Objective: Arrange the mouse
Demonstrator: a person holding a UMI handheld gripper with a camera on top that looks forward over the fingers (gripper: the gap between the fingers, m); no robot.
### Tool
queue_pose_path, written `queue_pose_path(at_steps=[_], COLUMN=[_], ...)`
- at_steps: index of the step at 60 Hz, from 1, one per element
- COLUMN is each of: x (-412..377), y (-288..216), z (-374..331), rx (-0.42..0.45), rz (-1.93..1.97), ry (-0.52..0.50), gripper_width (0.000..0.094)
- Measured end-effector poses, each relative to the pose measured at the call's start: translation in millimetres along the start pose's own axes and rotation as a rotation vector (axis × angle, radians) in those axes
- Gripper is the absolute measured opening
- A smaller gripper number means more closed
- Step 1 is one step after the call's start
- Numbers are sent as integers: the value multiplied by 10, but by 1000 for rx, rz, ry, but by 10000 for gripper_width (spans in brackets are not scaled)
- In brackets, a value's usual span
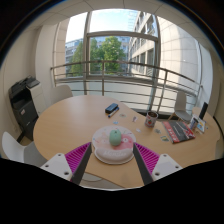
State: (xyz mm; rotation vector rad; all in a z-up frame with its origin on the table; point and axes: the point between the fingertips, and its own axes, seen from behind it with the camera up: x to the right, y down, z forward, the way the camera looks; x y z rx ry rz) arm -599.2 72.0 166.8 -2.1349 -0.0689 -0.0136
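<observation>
My gripper (pixel 112 160) is spread wide, grasping nothing; the mouse (pixel 111 108) lies far ahead across the table (pixel 60 122), untouched. Everything remains.

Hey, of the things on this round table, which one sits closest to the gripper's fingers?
The round white mat with the green mouse on it; it lies just ahead of the open gripper, while the other things sit farther back.

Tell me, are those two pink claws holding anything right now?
Nothing is held. The gripper is open; the round white pad with a green mouse on top rests on the table between its fingers.
</observation>
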Motion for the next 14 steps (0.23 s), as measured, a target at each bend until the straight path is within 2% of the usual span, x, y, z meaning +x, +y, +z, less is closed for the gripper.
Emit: queue_pose_path(at_steps=[14], x=[6], y=[14], z=[-379], rx=[11], rz=[1], ry=[5], gripper_width=[847])
